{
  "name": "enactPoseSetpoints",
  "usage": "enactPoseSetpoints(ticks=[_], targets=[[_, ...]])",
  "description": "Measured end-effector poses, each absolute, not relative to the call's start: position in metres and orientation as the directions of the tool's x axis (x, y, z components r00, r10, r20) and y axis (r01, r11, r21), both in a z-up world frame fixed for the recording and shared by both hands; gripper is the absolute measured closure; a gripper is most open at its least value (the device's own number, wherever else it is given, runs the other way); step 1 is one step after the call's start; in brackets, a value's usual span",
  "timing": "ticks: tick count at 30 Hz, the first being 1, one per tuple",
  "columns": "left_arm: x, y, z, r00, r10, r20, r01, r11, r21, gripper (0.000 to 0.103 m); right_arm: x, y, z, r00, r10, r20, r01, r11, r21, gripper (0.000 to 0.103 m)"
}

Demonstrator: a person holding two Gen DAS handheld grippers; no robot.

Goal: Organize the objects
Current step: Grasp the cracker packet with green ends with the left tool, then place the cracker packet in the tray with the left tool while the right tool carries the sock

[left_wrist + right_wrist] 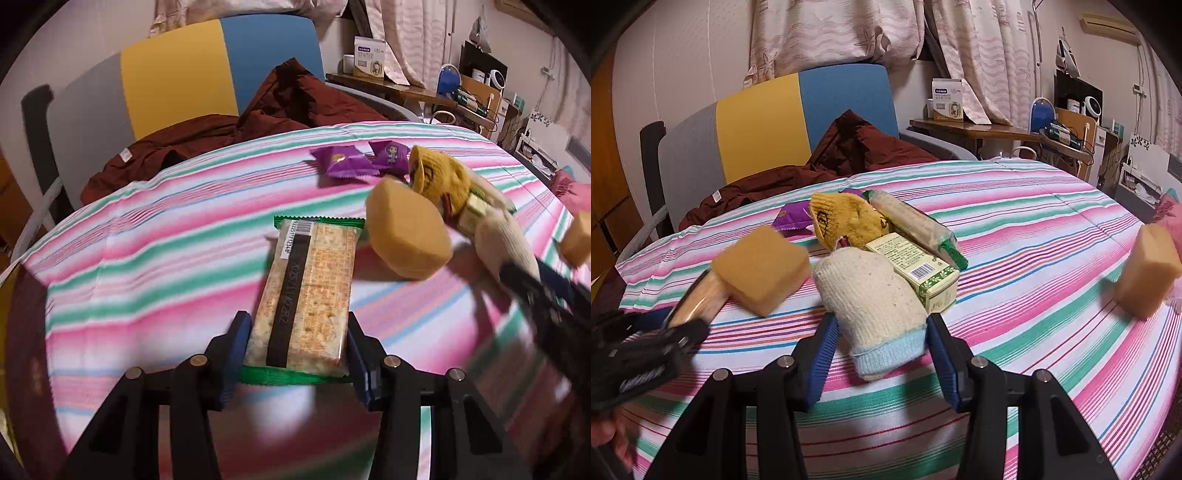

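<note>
The left tongs (297, 354) have their blue pads against the two long sides of a cracker pack (306, 291), gripping its near end; a grip across the narrow width suits a stiff, flat packet, and the pack reaches away over the striped bed (147, 258), apparently raised off it at the held end. No earlier view is given, so only this grip can be told.

The right tongs (882, 343) hold a cream sock (868, 291) by its pale blue cuff, both pads touching the knit. The cuff is the firmest part of a soft thing, so it is a sensible place to pinch. The sock's toe leans on the pile behind it.

Just beyond the sock lie a green box (919, 269), barcode up, a mustard sock (846, 221) and a second cracker pack (916, 225), all touching in one heap. That looks like the gathering spot, and the held things may be bound to or from it; I cannot tell which.

Behind the heap are two purple packets (341, 162), lying side by side and apart from the rest.

Farthest off, a dark red garment (849, 155) is slumped on a chair (798, 110) beside the bed.
</note>
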State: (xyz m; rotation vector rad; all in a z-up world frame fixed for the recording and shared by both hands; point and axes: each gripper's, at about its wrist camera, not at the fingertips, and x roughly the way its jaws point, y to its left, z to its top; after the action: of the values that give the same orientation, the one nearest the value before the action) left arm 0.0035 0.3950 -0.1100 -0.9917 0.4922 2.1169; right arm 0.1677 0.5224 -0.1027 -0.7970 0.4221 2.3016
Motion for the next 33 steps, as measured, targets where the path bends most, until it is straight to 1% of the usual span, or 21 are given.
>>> enactPoseSetpoints(ticks=[4,8,13,16,20,26,33], targets=[[0.016,0.36,-0.109,-0.443,0.471,-0.763,-0.734,-0.68,0.006,0.055,0.166,0.518,-0.101,-0.607,0.48,-0.634,-0.664,-0.744,0.072,0.054],[0.03,0.327,-0.105,-0.436,0.492,-0.754,-0.73,-0.683,-0.023,0.055,0.161,0.505,-0.096,-0.629,0.478,-0.613,-0.624,-0.781,0.03,0.055],[0.043,0.284,-0.085,-0.462,0.529,-0.712,-0.706,-0.705,-0.066,0.055,0.152,0.483,-0.091,-0.659,0.455,-0.598,-0.555,-0.832,-0.022,0.055],[0.046,0.259,-0.069,-0.498,0.531,-0.686,-0.688,-0.723,-0.059,0.055,0.15,0.472,-0.089,-0.67,0.443,-0.596,-0.53,-0.847,-0.033,0.055],[0.04,0.224,-0.054,-0.545,0.483,-0.685,-0.642,-0.766,-0.029,0.055,0.15,0.46,-0.088,-0.688,0.402,-0.604,-0.498,-0.867,-0.011,0.055],[0.017,0.167,-0.049,-0.585,0.414,-0.697,-0.525,-0.849,-0.064,0.055,0.147,0.442,-0.085,-0.699,0.382,-0.605,-0.469,-0.883,-0.015,0.055],[-0.013,0.118,-0.059,-0.58,0.34,-0.741,-0.395,-0.912,-0.11,0.055,0.146,0.41,-0.072,-0.751,0.288,-0.594,-0.433,-0.894,0.115,0.055]])
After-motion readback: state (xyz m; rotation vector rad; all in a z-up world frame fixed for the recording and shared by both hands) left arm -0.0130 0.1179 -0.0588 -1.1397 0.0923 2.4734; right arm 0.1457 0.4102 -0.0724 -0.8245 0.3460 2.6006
